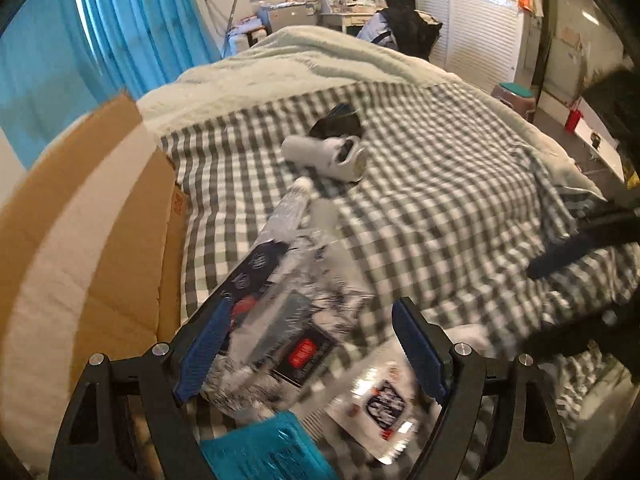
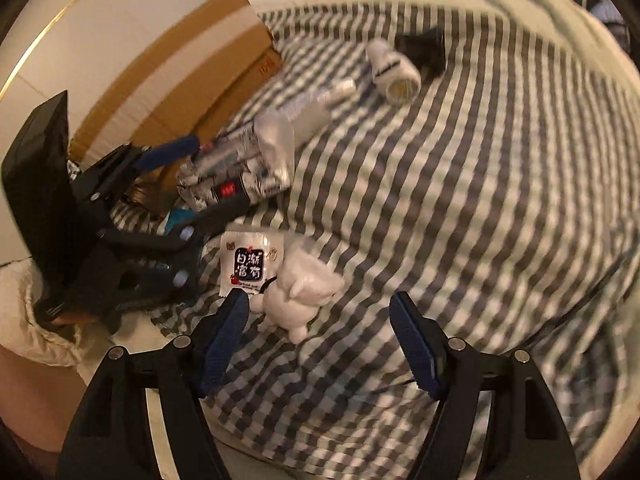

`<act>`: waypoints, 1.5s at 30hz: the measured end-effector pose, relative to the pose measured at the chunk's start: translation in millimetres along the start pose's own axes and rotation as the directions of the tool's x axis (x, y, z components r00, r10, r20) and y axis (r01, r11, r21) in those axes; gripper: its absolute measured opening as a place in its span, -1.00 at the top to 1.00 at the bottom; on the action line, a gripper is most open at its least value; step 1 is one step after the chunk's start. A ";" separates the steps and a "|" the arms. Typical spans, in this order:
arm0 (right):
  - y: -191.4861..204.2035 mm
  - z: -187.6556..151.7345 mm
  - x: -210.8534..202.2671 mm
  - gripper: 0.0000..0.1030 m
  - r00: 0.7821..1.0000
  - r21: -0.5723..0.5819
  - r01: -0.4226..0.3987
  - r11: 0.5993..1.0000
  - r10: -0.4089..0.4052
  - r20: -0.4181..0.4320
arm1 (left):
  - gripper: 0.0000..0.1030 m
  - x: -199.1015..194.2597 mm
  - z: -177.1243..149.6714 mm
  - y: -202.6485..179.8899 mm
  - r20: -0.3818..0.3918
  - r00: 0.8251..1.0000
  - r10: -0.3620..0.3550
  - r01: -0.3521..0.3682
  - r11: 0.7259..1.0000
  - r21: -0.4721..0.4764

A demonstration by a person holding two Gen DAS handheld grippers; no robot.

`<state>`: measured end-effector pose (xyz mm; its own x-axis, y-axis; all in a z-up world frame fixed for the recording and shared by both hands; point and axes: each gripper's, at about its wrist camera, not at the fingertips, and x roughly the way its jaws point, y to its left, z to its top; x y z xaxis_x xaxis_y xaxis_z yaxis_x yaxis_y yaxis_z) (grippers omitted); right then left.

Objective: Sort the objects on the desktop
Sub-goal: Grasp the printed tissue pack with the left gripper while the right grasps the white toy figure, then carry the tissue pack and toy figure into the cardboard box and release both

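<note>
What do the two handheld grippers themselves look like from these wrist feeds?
Both match: the left gripper and the right gripper have matte black angular frames with cut-out windows, round silver bolt heads at the joints, and blue ribbed finger pads. In the right wrist view, a black boxy body sits behind the left gripper. No cables or sleeves are clearly visible.

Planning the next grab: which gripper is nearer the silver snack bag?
Left. The left gripper has its open fingers on either side of the silver snack bag; the right gripper hangs open farther back, by the white figurine.
</note>
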<state>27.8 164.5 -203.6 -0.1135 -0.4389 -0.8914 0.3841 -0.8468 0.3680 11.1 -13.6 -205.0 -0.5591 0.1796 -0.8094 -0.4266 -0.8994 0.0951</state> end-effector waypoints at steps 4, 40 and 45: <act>11.4 1.6 11.1 -0.41 1.000 -0.023 0.007 1.000 -0.008 -0.014 | -0.66 4.4 -2.2 8.5 0.027 0.999 -0.043 0.042 0.999 0.032; 17.6 55.0 -33.0 -0.02 0.987 0.153 -0.001 0.988 -0.024 0.158 | 0.62 -55.4 24.9 26.6 0.105 0.981 -0.162 0.176 0.974 -0.145; 37.9 72.7 -81.0 -0.02 0.962 0.085 0.012 0.996 -0.034 0.271 | 0.62 -96.1 51.0 38.7 0.194 0.969 -0.156 0.188 0.970 -0.156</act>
<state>-15.1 146.1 -98.2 -0.3704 -0.4744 -0.7986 0.3036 -0.8744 0.3786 12.1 -45.4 -94.0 -0.6126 0.3917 -0.6865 -0.4074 -0.9008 -0.1504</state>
